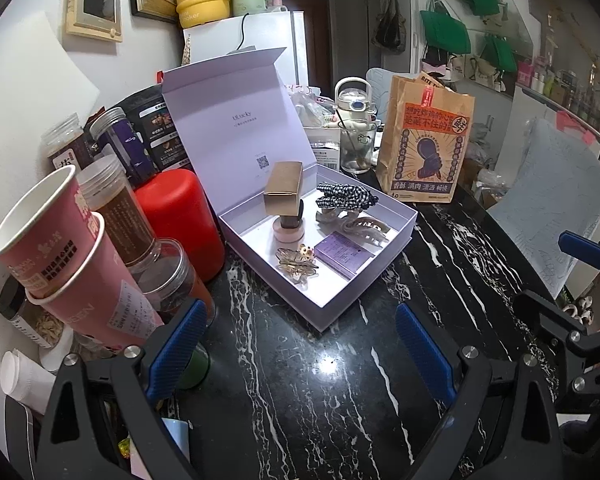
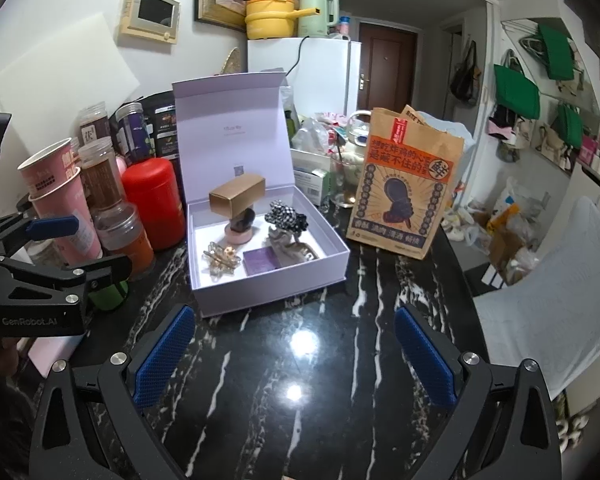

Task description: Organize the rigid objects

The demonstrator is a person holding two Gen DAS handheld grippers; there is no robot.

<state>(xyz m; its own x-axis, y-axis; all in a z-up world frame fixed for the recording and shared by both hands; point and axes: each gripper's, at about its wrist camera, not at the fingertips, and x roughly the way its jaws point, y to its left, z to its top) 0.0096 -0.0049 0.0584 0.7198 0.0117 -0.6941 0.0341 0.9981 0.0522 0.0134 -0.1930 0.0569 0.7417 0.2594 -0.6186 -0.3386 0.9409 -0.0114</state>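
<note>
Firstly, left wrist view: left gripper (image 1: 300, 344) spread wide, grasping nothing, poised over black marble table (image 1: 332, 392). Ahead, white gift box (image 1: 332, 304) with lid raised. Inside: gold carton (image 1: 284, 186) perched across a pink round pot (image 1: 288, 234), underside of the stack half hidden; checked scrunchie (image 1: 346, 194); beige claw clip (image 1: 364, 226); purple packet (image 1: 342, 254); amber butterfly clip (image 1: 296, 262). Right gripper (image 1: 576, 280) cut off at frame edge, only one blue pad showing. Left of box: red canister (image 1: 180, 216), stacked pink paper cups (image 1: 60, 248), jars with labels unreadable.

Next, right wrist view: right gripper (image 2: 296, 356) likewise released and empty above table. Left gripper (image 2: 80, 248) partly cropped at left margin. Box contents as listed; claw clip largely masked by scrunchie. Brown paper bag (image 2: 404, 196) stood right of box, concealing items behind.
</note>
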